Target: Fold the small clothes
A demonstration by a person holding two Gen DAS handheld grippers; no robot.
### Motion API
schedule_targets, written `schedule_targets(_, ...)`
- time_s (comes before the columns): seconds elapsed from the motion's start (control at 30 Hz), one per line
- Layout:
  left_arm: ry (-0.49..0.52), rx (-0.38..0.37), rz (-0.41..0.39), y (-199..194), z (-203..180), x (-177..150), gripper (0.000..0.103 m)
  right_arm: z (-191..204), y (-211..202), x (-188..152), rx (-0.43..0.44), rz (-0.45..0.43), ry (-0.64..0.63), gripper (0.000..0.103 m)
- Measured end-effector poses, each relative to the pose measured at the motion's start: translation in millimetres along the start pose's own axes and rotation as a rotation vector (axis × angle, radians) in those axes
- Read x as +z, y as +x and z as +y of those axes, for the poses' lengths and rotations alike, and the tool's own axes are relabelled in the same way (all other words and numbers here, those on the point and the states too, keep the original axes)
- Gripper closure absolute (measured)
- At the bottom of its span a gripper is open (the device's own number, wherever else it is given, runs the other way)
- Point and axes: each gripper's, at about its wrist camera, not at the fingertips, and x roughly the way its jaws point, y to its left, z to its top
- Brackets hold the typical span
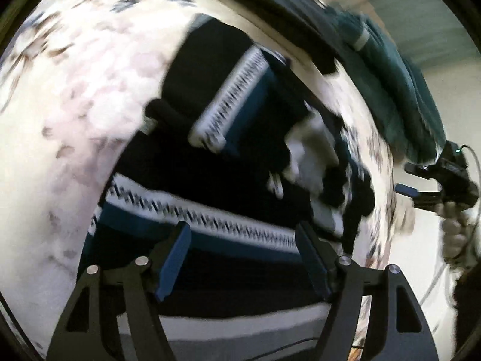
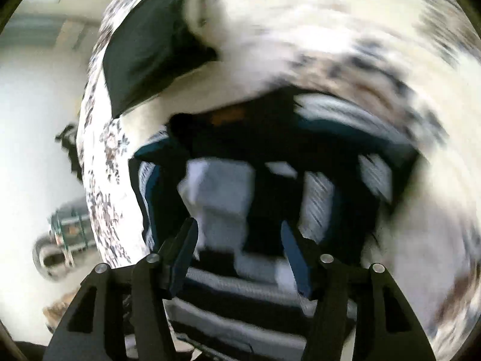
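Both the left gripper (image 1: 243, 258) and right gripper (image 2: 240, 255) hover with jaws apart and empty over the dark patterned garment (image 1: 240, 156) on the floral bedspread (image 1: 90, 105), between folds; next, regrasp an edge.

Both wrist views steeply downward, close over one shared dark patterned garment (image 1: 228, 162)

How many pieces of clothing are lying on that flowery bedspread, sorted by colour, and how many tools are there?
Black, with white and blue patterned bands: 1, the garment under the left tool
Plain black, folded: 1
Dark teal: 1
Tools: 2, the left one and the right tool
Total: 3 garments on the bedspread, 2 tools
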Motion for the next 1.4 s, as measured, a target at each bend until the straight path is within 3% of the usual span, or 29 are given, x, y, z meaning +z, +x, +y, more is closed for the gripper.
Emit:
schedule_targets(0.07, 0.073, -0.002, 0.019, 1, -14, -8, 0.033, -28, -25, -37, -0.046, -0.015, 0.079, 0.043)
schedule_targets(0.17, 0.125, 0.009, 0.011, -5, -27, -26, 0.033, -71, -56, -81, -0.047, -0.032, 0.184, 0.043)
schedule_targets(0.27, 0.090, 0.078, -0.030, -11, -29, -42, 0.033, -116, -72, -83, -0.003, -0.041, 0.229, 0.043)
schedule_targets(0.37, 0.027, 0.200, -0.080, -13, -25, -65, 0.033, -149, -62, -51, 0.049, -0.086, 0.240, 0.043)
schedule_targets(0.47, -0.039, 0.364, -0.114, -10, -27, -100, 0.033, -175, -31, 6, 0.137, -0.111, 0.235, 0.043)
schedule_targets(0.63, -0.169, 0.508, -0.175, -11, -47, -147, 0.033, -199, 41, 81, 0.234, -0.028, 0.259, 0.043)
schedule_targets(0.67, -0.184, 0.516, -0.182, -11, -51, -152, 0.033, -199, 51, 88, 0.256, -0.012, 0.257, 0.044)
schedule_targets(0.7, -0.202, 0.522, -0.193, -10, -58, -158, 0.033, -199, 58, 94, 0.281, -0.022, 0.229, 0.067)
schedule_targets(0.73, -0.218, 0.521, -0.202, -8, -67, -163, 0.033, -196, 58, 97, 0.246, -0.033, 0.200, 0.098)
schedule_targets(0.83, -0.226, 0.501, -0.200, -1, -84, -174, 0.033, -179, 38, 111, 0.108, -0.107, 0.016, 0.098)
schedule_targets(0.9, -0.219, 0.487, -0.186, 6, -94, -179, 0.033, -181, 28, 134, 0.070, -0.138, 0.007, 0.098)
schedule_targets(1.07, -0.206, 0.469, -0.137, 26, -120, -196, 0.033, -178, 56, 168, 0.044, 0.031, 0.000, 0.095)
schedule_targets(1.13, -0.193, 0.472, -0.122, 27, -132, -207, 0.033, -172, 46, 158, 0.063, 0.048, -0.040, 0.087)
schedule_targets(1.2, -0.212, 0.469, -0.108, 28, -135, -221, 0.033, -171, 31, 132, 0.091, 0.058, -0.078, 0.061)
schedule_targets(1.3, -0.314, 0.467, -0.072, 30, -123, -254, 0.033, -186, 25, 68, 0.102, 0.146, -0.130, 0.057)
schedule_targets(1.4, -0.486, 0.450, -0.068, 26, -93, -286, 0.033, -208, 44, -16, 0.109, 0.296, -0.125, 0.057)
